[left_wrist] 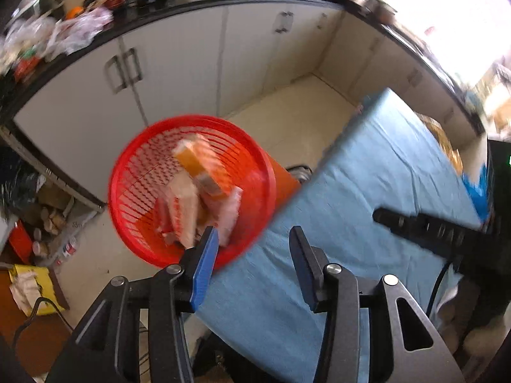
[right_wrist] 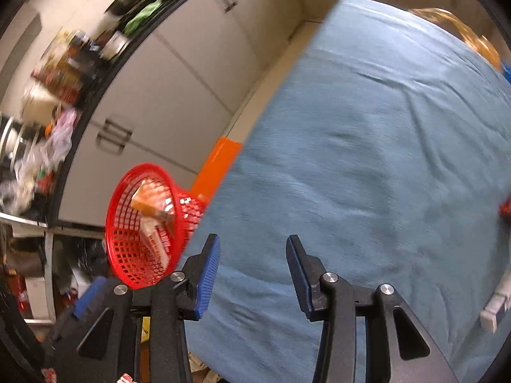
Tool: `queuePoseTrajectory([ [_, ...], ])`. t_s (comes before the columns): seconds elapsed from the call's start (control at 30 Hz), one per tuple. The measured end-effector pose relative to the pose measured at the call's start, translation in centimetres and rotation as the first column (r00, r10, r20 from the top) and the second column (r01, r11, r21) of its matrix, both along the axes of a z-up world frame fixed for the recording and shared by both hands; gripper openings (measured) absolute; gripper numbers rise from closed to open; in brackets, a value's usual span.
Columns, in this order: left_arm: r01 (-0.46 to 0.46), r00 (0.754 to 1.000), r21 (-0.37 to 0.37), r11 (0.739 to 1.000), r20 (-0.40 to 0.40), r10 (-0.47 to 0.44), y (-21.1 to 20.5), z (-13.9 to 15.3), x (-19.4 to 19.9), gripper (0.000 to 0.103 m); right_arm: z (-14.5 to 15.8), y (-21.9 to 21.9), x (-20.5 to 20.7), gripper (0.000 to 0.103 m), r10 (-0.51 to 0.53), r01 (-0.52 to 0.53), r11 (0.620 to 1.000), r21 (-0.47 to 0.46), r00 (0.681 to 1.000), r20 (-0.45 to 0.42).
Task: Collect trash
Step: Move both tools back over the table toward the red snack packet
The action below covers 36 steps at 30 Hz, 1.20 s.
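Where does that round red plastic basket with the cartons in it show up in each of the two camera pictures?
Left wrist view: the round red plastic basket sits left of centre, just beyond the left claw.
Right wrist view: it is at lower left, tilted, beside the table's edge.
Shared landmark: the blue cloth-covered table, whose edge the basket stands next to in both pictures.

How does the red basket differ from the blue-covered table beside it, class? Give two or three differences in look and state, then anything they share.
1. The red basket is round with slatted, see-through walls; the blue-covered table is a flat, straight-edged solid surface.
2. The basket holds cartons and wrappers; the table's near stretch lies bare.
3. The basket sits lower, beyond the table's edge.
Shared: both are brightly single-coloured.
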State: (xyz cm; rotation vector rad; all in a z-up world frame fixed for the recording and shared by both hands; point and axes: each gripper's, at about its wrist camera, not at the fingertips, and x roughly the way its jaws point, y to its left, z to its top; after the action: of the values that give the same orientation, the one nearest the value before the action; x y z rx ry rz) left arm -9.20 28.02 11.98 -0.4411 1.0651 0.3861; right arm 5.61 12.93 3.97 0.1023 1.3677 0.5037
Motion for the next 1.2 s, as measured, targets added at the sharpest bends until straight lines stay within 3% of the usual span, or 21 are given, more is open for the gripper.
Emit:
queuePoseTrajectory([
  [0.3, 0.177, 0.984, 0.093, 0.980, 0.004, -0.178, -8.0, 2.0, 0.7, 0.045, 1.6, -11.9, -1.1, 0.050, -0.144, 0.143, 0.989, 0.026, 0.989, 0.026],
  [0.6, 0.267, 0.964, 0.141, 0.953, -0.046, -0.263, -14.7, 1.5, -0.8, 0.047, 1.0, -26.8, -3.1, 0.052, -0.335, 0.334, 0.942, 0.021, 0.942, 0.024],
  [0.8, 0.185, 0.982, 0.073, 0.980, -0.062, -0.180, -16.0, -0.2, -4.0, 0.051, 0.4, -33.9, -2.3, 0.052, -0.436, 0.437, 0.899, -0.023, 0.899, 0.044],
  [1.0, 0.133, 0.989, 0.101, 0.986, -0.083, -0.125, -16.9, 0.1, -7.0, 0.051, 0.8, -36.5, 0.5, 0.058, -0.466, 0.468, 0.884, -0.007, 0.881, 0.083],
  [1.1, 0.098, 0.995, 0.133, 0.986, -0.040, -0.093, -16.6, 1.6, -8.4, 0.051, 0.9, -36.1, 2.7, 0.058, -0.456, 0.460, 0.888, -0.011, 0.884, 0.101],
  [1.2, 0.070, 0.998, 0.105, 0.992, -0.007, -0.069, -15.9, 1.9, -8.5, 0.051, 0.8, -35.0, 4.8, 0.058, -0.396, 0.402, 0.915, -0.029, 0.910, 0.121],
])
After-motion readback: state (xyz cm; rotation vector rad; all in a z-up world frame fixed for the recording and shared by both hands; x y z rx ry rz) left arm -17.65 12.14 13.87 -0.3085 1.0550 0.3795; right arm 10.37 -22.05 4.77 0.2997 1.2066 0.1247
